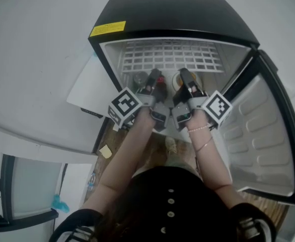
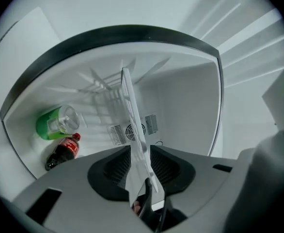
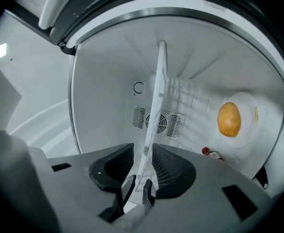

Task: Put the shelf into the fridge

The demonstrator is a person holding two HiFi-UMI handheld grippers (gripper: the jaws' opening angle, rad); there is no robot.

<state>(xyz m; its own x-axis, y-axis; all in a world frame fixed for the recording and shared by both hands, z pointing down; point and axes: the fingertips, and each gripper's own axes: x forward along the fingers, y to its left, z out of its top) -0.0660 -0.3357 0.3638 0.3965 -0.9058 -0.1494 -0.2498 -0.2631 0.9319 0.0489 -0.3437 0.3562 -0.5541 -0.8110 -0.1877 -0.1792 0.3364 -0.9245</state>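
- Head view: the shelf [image 1: 172, 54], a white wire grid, lies flat high inside the fridge [image 1: 177, 14], straight ahead of both pairs of fingers; the left gripper [image 1: 155, 79] and right gripper [image 1: 186, 79] sit side by side at its front edge, neither nearer than the other
- Left gripper view: the shelf shows edge-on, its front rim passing between the fingers [image 2: 114, 166] and its grid running straight away from them to the vented back wall [image 2: 181, 106]; the fingers stand apart and do not press on the rim, though it sits close to both
- Right gripper view: the same, mirrored; these fingers [image 3: 173, 171] are spread, with a clear gap between the rim and the finger on the view's left, so nothing is clamped
- A green can [image 2: 55, 123] and a cola bottle [image 2: 64, 152] lie beyond the left fingers, off to one side of the shelf's plane; a yellow round thing [image 3: 228, 119] on a plate [image 3: 251, 132] lies beyond the right fingers
- Judgement: the shelf seems seated, so the coming move is likely a straight pull back along the shelf's own plane, both hands together; tilting either pair of fingers could catch the rim and drag the shelf out
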